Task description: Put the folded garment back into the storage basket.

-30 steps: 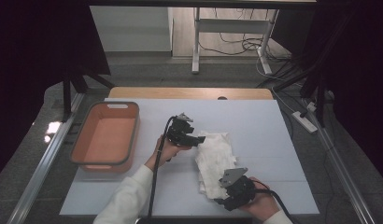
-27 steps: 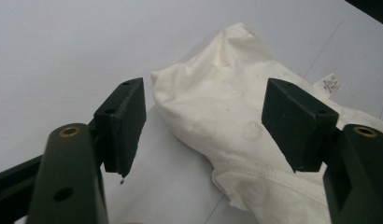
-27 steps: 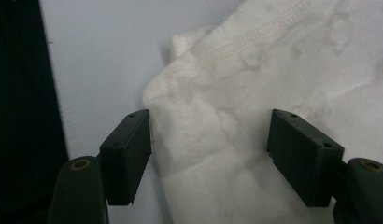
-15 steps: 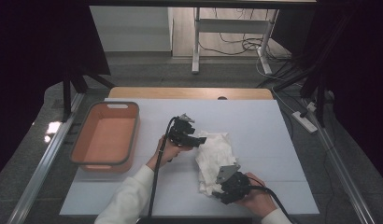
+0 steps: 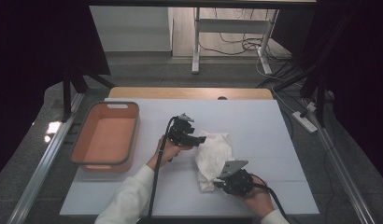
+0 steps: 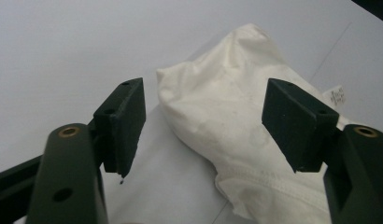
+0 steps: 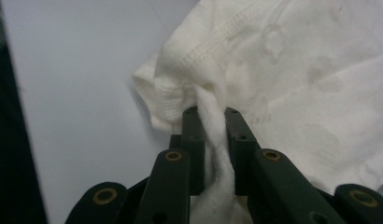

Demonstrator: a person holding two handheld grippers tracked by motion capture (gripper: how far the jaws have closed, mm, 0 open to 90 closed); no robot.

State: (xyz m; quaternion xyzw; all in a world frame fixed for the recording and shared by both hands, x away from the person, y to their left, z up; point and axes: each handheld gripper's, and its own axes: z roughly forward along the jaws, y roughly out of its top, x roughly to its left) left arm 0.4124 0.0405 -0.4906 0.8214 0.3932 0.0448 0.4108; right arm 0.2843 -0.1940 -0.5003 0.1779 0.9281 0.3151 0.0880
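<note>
**Two hand-held grippers at a crumpled white cloth on the table**

Nearest the person, the right gripper (image 5: 218, 183) lies low over the front edge of the table (image 5: 273, 126), held in the person's right hand (image 5: 256, 196). Its jaws are clenched on a fold of the white cloth (image 5: 213, 156); in the right gripper view the pinched fabric (image 7: 216, 135) rises as a narrow ridge between the two jaws, with a stitched hem (image 7: 213, 39) curling just above them. The gripped part is the cloth's near end.

The cloth itself lies crumpled on the white table surface, right of centre, stretching from the right gripper away toward the left gripper (image 5: 202, 138). In the left gripper view a small printed label (image 6: 336, 94) shows at the cloth's edge.

Farther off, the left gripper is held in the person's left hand (image 5: 168, 149), whose white sleeve (image 5: 129, 198) enters from the bottom of the high view. Its jaws stand wide apart, released, and hold nothing; the left gripper view shows the cloth's far end (image 6: 227, 93) lying between and beyond them, without contact that can be made out.

At the table's left side, well apart from the cloth, stands an orange tub (image 5: 126, 108).
</note>
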